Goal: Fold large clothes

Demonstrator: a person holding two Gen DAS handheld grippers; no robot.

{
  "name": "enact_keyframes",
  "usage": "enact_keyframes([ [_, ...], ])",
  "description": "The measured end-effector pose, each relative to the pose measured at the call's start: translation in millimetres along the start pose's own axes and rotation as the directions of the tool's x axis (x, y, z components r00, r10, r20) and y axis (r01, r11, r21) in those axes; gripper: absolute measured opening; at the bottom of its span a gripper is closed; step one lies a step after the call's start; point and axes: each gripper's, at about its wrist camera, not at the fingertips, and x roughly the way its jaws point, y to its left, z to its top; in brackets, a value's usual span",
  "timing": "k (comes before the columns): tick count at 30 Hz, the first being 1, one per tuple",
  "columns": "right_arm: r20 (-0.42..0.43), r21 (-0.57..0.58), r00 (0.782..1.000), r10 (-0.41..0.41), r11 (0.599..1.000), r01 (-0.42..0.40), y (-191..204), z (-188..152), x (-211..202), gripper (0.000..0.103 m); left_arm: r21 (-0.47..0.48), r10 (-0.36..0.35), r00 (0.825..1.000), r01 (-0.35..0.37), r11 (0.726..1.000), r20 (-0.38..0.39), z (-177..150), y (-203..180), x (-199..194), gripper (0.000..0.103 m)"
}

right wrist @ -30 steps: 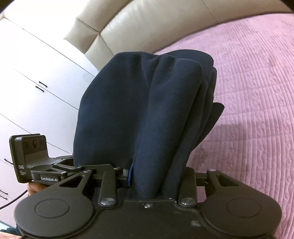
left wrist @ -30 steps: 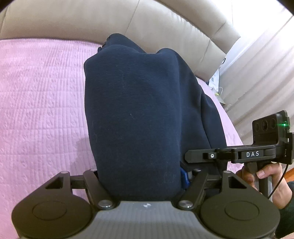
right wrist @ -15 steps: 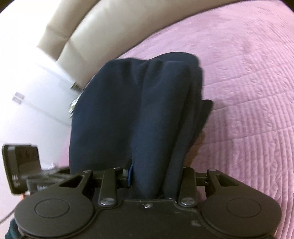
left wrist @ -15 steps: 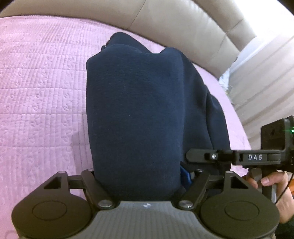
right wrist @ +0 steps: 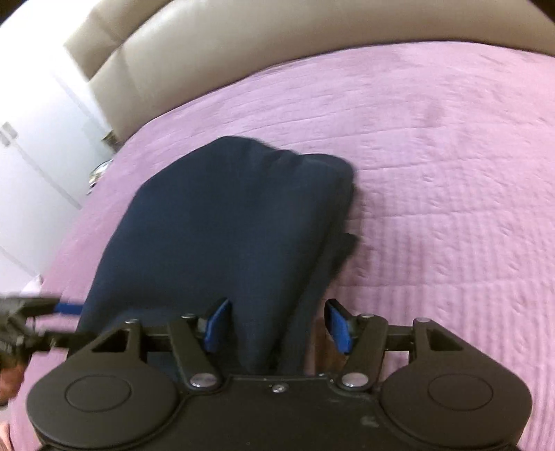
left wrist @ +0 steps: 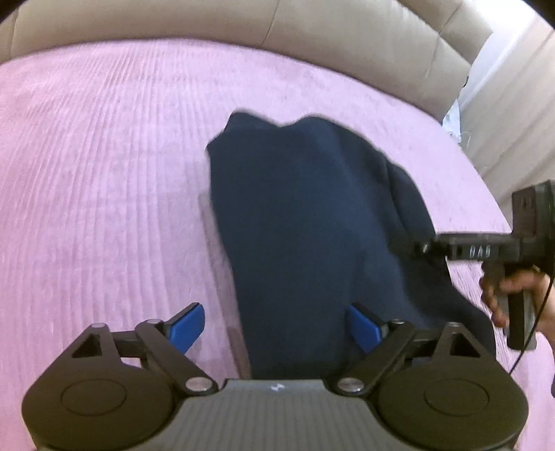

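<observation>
Reading "DAS" on right gripper [left wrist: 421, 247], navy garment [left wrist: 312, 222], left gripper [left wrist: 277, 326] spread

pink quilted bedspread [left wrist: 104, 173] | beige padded headboard [left wrist: 242, 20] | white wardrobe [right wrist: 31, 145]

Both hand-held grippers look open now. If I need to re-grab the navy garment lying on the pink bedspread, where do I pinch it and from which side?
Pinch the near edge of the navy garment, coming low along the pink bedspread. That edge lies bunched between the open fingers of the left hand-held gripper and the right hand-held gripper; the far end lies rounded and lumpy toward the beige headboard.
</observation>
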Motion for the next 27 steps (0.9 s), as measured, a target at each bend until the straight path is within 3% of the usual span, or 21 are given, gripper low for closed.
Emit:
enact_keyframes([
  [4,0.051,-0.034,0.997,-0.064,0.997,0.066,23.7,-1.7,-42.9,0.068,-0.032,-0.012,1.0,0.012,0.999,-0.013,-16.7,6.5,-10.8,0.093],
  [6,0.061,-0.087,0.998,0.023,0.996,-0.018,44.9,-10.1,-64.8,0.078,-0.04,-0.023,1.0,0.023,0.999,-0.012,-21.0,9.0,-11.0,0.093],
  [8,-0.02,-0.137,0.998,0.06,0.989,-0.062,64.1,-24.6,-67.3,0.083,-0.104,-0.058,0.998,0.056,0.993,-0.016,-25.4,14.8,-5.7,0.093],
  [10,-0.118,-0.21,0.991,-0.06,0.977,0.034,75.1,-45.6,-51.2,0.083,-0.148,-0.108,0.994,0.102,0.984,-0.031,-30.1,16.7,-0.1,0.093],
  [12,-0.16,-0.289,0.973,-0.167,0.95,0.115,70.2,-67.5,-32.0,0.084,-0.144,-0.125,0.992,0.119,0.982,-0.034,-38.7,16.9,1.5,0.093],
  [14,-0.183,-0.301,0.958,-0.222,0.94,0.16,54.9,-84.2,-21.6,0.085,-0.117,-0.121,0.992,0.115,0.987,-0.044,-47.5,17.1,3.0,0.094],
  [16,-0.214,-0.243,0.957,-0.195,0.96,0.141,37.7,-88.9,-24.2,0.086,-0.089,-0.115,0.99,0.108,0.99,-0.081,-56.6,16.8,3.2,0.095],
  [18,-0.232,-0.224,0.958,-0.17,0.968,0.117,33.5,-76.2,-39.0,0.086,-0.065,-0.111,0.991,0.106,0.992,-0.075,-59.6,15.3,-7.3,0.093],
  [20,-0.185,-0.275,0.975,-0.126,0.959,0.072,45.4,-50.9,-63.8,0.086,-0.004,-0.088,0.994,0.088,0.996,-0.06,-46.7,8.0,-26.1,0.081],
  [21,-0.128,-0.302,0.987,-0.096,0.952,0.054,53.5,-33.7,-77.7,0.086,0.045,-0.066,0.998,0.067,0.997,-0.015,-34.2,2.3,-39.7,0.081],
  [24,0.022,-0.321,1.0,-0.005,0.947,0.012,67.6,20.8,-94.1,0.089,0.152,-0.042,0.986,0.017,0.988,0.164,10.4,-7.6,-65.6,0.103],
  [25,0.051,-0.319,0.999,-0.003,0.948,0.019,69.5,37.1,-87.9,0.094,0.17,-0.029,0.982,-0.004,0.986,0.188,26.6,-8.0,-63.5,0.103],
  [27,0.061,-0.317,0.998,-0.031,0.947,0.049,70.1,69.3,-54.7,0.097,0.177,-0.023,0.99,-0.001,0.984,0.139,65.9,-4.0,-35.0,0.1],
])
